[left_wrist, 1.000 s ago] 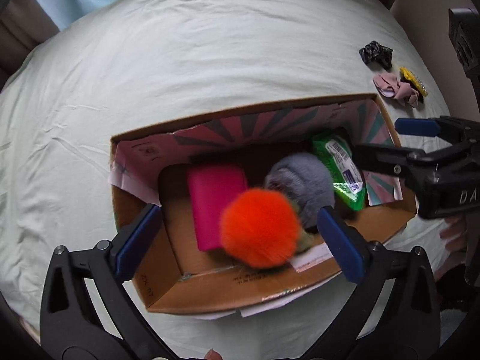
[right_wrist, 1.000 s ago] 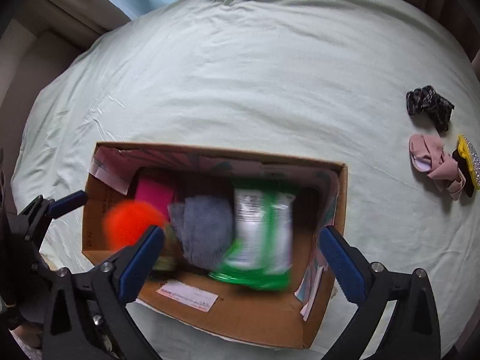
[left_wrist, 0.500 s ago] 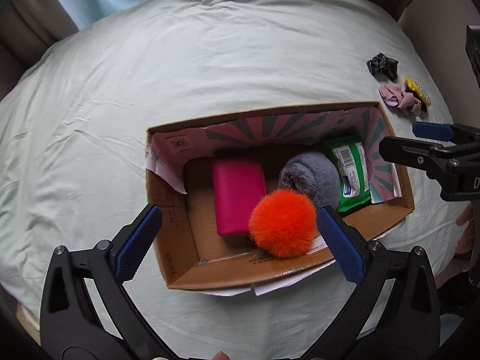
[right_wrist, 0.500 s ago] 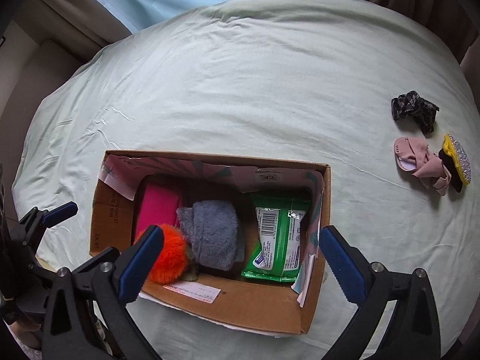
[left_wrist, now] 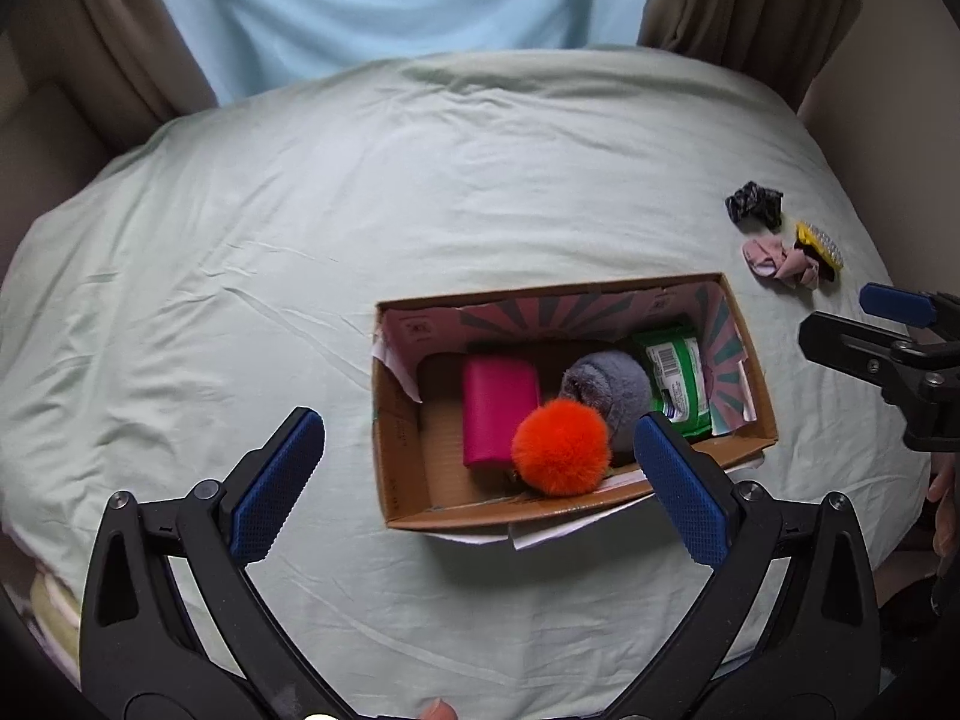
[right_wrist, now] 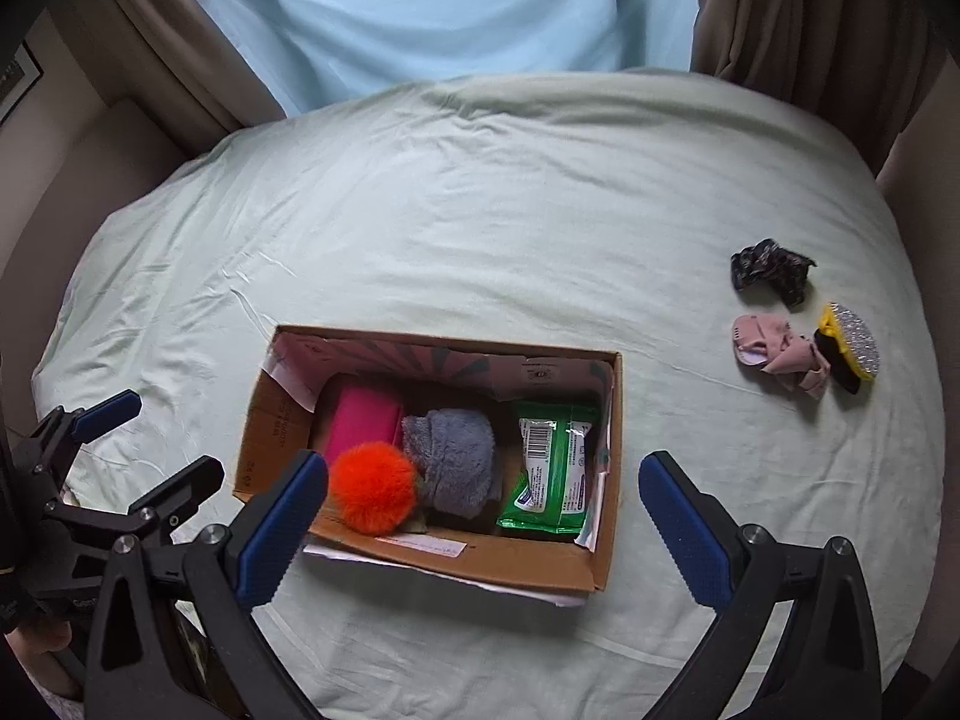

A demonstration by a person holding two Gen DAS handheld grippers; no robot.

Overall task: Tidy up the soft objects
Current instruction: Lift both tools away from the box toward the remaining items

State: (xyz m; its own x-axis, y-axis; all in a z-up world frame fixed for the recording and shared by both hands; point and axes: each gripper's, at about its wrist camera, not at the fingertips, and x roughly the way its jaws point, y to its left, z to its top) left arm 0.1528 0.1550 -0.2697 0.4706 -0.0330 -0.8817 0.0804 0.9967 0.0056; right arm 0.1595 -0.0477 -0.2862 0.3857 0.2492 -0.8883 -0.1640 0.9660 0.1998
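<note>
An open cardboard box (left_wrist: 414, 480) (right_wrist: 264, 438) lies on a pale green sheet. Inside it are a pink pouch (left_wrist: 498, 408) (right_wrist: 363, 423), an orange fluffy ball (left_wrist: 561, 447) (right_wrist: 372, 495), a grey plush piece (left_wrist: 612, 381) (right_wrist: 456, 456) and a green wipes pack (left_wrist: 678, 381) (right_wrist: 549, 468). Out on the sheet to the right lie a black scrunchie (left_wrist: 755, 204) (right_wrist: 771, 267), a pink scrunchie (left_wrist: 780, 258) (right_wrist: 777, 354) and a yellow glittery clip (left_wrist: 819, 243) (right_wrist: 849, 345). My left gripper (left_wrist: 474, 483) (right_wrist: 144, 438) is open above the box's near left side. My right gripper (right_wrist: 483, 519) (left_wrist: 852, 324) is open near the box's right end. Both hold nothing.
The sheet covers a rounded bed or table with edges falling away on all sides. Brown curtains (right_wrist: 798, 18) and a light blue panel (right_wrist: 450, 12) stand behind it. A hand (left_wrist: 945, 510) shows at the right edge of the left wrist view.
Both grippers have pulled back and risen away from the box, which looks smaller now. The wipes pack has settled in the box's right end. The jaws stay open.
</note>
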